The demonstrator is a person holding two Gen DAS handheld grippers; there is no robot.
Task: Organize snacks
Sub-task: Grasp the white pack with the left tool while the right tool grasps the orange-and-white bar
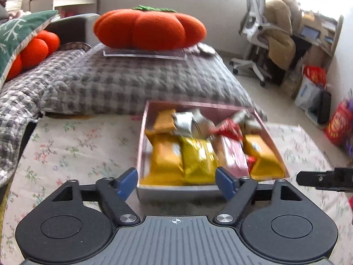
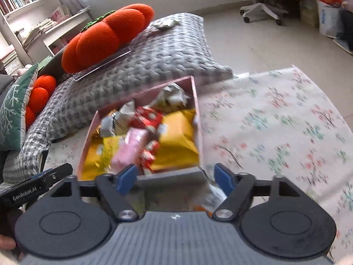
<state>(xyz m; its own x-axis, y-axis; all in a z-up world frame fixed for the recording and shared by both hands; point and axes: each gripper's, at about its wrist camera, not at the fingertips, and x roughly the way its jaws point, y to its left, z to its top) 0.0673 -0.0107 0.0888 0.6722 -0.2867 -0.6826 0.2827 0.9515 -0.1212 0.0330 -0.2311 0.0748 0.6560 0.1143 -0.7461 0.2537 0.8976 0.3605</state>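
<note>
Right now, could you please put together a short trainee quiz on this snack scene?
1. True or false: the left hand-held gripper grips a packet.
2. Which surface bears the pink box? A) grey checked blanket B) floral cloth C) bare floor
3. Fill in: the orange pumpkin cushion rests on the grey ___.

Key: 1 false, its jaws stand open and hold nothing; 2 B, the floral cloth; 3 blanket.

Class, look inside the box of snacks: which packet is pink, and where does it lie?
The pink packet lies in the box between the yellow packets, just below the red wrapper.
</note>
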